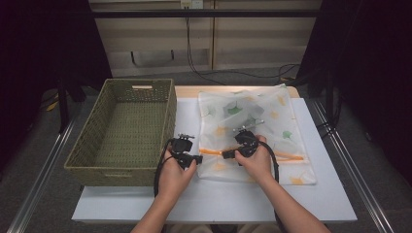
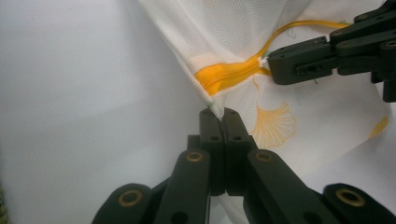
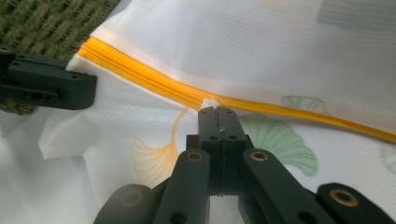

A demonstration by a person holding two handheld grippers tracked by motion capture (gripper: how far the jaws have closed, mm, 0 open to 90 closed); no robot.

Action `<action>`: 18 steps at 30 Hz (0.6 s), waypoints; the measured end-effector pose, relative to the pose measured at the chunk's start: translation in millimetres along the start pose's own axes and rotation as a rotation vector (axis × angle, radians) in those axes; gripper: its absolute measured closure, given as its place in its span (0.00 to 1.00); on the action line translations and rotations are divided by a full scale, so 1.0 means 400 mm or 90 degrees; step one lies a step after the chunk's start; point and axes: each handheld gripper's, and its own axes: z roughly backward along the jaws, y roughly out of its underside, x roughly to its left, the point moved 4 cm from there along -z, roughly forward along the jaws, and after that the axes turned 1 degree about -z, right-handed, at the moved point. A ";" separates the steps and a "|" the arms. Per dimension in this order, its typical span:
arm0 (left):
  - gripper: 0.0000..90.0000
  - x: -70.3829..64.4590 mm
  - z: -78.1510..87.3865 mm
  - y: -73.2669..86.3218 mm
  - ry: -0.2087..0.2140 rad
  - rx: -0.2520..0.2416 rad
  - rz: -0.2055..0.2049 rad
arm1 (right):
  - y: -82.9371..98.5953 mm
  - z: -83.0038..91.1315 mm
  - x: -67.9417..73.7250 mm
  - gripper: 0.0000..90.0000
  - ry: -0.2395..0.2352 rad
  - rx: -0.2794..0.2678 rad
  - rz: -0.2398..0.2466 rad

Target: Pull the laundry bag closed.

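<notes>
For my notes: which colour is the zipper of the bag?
Orange-yellow; the zipper shows best in the right gripper view.

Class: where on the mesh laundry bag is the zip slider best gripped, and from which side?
Grip the small white pull tab at the closed end of the orange zipper, coming from the open-track side; it sticks up from flat mesh.

Bright even tabletop light, dark surroundings

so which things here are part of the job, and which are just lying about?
In the job:
mesh laundry bag
orange zipper
left tongs, shut on the bag's edge
right tongs, shut at the zipper's slider

Lying about:
wicker basket
wall cables
</notes>
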 end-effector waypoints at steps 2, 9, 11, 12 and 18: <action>1.00 0.001 0.000 0.000 -0.001 -0.001 0.002 | 0.001 0.007 -0.003 1.00 0.008 0.004 0.004; 1.00 0.003 0.001 0.000 -0.001 -0.001 0.006 | 0.009 0.024 -0.021 1.00 0.005 -0.004 0.001; 1.00 0.003 -0.002 0.001 -0.013 -0.004 0.005 | 0.011 0.026 -0.024 1.00 0.017 -0.004 0.006; 1.00 0.005 0.000 0.001 -0.008 -0.001 0.006 | 0.013 0.028 -0.026 1.00 0.025 -0.001 0.007; 1.00 0.005 -0.001 0.001 -0.009 -0.005 0.009 | 0.017 0.039 -0.045 1.00 0.014 -0.012 -0.007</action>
